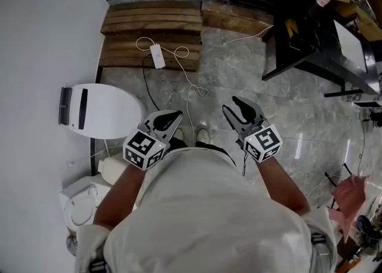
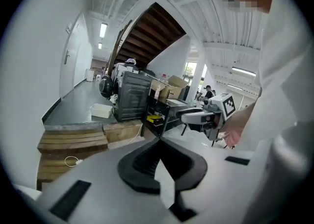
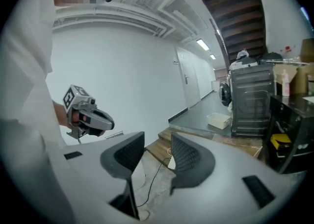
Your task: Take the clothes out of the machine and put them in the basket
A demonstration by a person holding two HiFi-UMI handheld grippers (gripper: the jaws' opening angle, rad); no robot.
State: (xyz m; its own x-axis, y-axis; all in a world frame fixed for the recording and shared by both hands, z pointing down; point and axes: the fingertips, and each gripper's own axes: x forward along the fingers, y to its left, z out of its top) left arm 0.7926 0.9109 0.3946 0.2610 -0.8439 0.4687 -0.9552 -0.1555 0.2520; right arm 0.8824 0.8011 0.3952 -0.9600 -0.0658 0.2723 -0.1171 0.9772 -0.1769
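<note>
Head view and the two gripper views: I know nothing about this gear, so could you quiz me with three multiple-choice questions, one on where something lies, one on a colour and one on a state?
1. Where does the white adapter lie?
A. on the wooden boards
B. in a basket
C. on a black table

2. What colour is the person's shirt?
A. red
B. white
C. black

3. How do the right gripper's jaws stand?
A. shut on a cloth
B. apart, with nothing between them
C. pressed together

Answers:
1 A: it sits on the brown planks at the top of the head view.
2 B: the shirt fills the bottom of the head view.
3 B: the floor shows through the gap in the right gripper view.
</note>
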